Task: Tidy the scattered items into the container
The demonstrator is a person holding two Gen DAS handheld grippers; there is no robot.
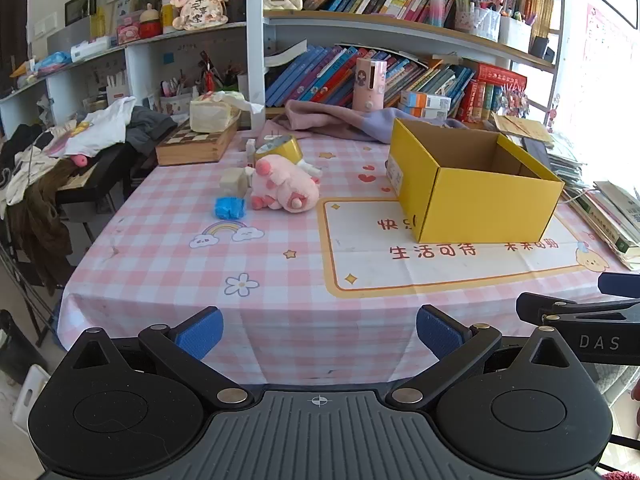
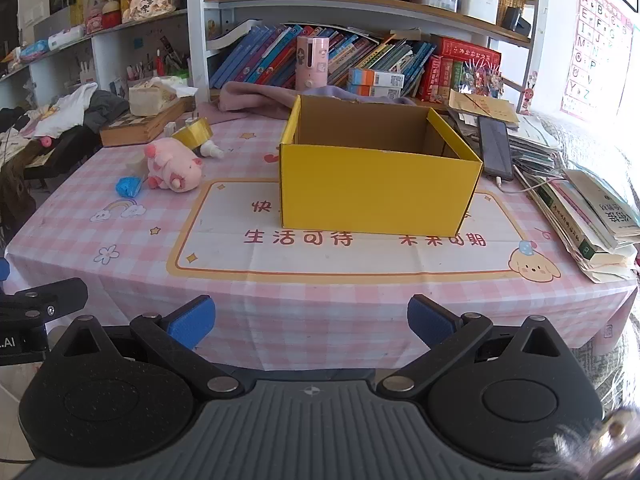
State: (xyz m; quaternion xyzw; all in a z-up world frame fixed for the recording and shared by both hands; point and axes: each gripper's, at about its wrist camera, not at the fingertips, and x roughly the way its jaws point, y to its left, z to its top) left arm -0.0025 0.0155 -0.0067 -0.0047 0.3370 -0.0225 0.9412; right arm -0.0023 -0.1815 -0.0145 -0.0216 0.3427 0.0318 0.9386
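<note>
An open yellow cardboard box [image 1: 476, 196] [image 2: 376, 192] stands on the pink checked tablecloth, and nothing shows inside it. Left of it lie a pink plush pig [image 1: 286, 188] [image 2: 176, 166], a small blue crumpled item [image 1: 229, 207] [image 2: 128, 186], a pale beige block [image 1: 234, 182], a roll of yellow tape [image 1: 280, 148] [image 2: 194, 132] and a small white bottle [image 2: 212, 151]. My left gripper [image 1: 319, 334] hangs open over the table's near edge, far from the items. My right gripper [image 2: 311, 322] is open too, in front of the box, with nothing between its fingers.
A wooden chess box [image 1: 196, 144] with a tissue pack sits at the back left. A pink cloth [image 1: 332, 118] lies behind the yellow box. Stacked books and a phone [image 2: 496, 146] fill the right side. Bookshelves rise behind; clothes pile at the left.
</note>
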